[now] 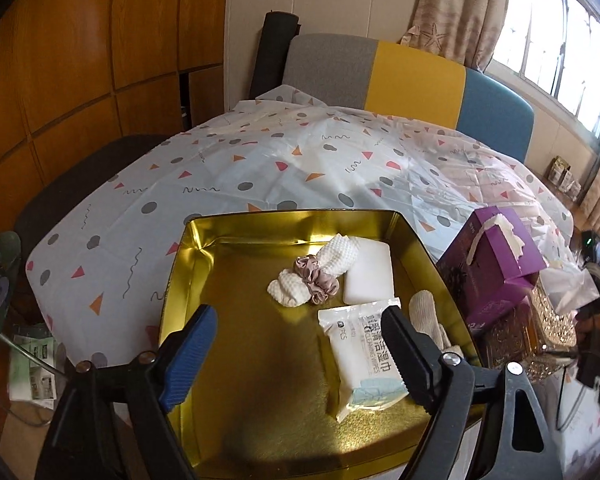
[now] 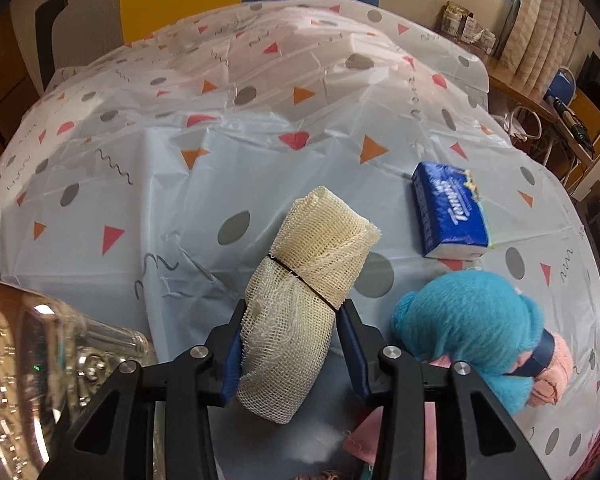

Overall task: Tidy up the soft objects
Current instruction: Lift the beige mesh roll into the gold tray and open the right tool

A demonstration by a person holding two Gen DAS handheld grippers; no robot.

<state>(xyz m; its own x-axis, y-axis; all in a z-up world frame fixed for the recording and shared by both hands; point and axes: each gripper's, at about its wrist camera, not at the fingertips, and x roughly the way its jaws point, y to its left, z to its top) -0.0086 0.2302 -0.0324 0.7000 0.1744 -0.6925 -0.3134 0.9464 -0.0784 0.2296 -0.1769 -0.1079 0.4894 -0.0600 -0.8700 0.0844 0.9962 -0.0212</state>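
In the left wrist view a gold tin tray [image 1: 180, 264] holds a white knobbly cloth [image 1: 336, 258], a mauve scrunchie [image 1: 316, 276], a white sponge block [image 1: 370, 276], a wet-wipes pack [image 1: 364, 356] and a beige cloth [image 1: 426, 316]. My left gripper [image 1: 296, 352] is open above the tray, empty. In the right wrist view my right gripper [image 2: 290, 344] is shut on a cream mesh cloth roll [image 2: 308, 280] tied with a black band. A blue tissue pack [image 2: 450, 210] and a blue plush toy [image 2: 468, 328] lie on the tablecloth to the right.
A purple box [image 1: 496, 264] and a glittery glass tissue holder [image 1: 540, 332] stand right of the tray; the holder also shows in the right wrist view [image 2: 32, 360]. Pink cloth [image 2: 552, 372] lies by the plush. A patterned tablecloth [image 2: 180, 200] covers the table; chairs stand behind.
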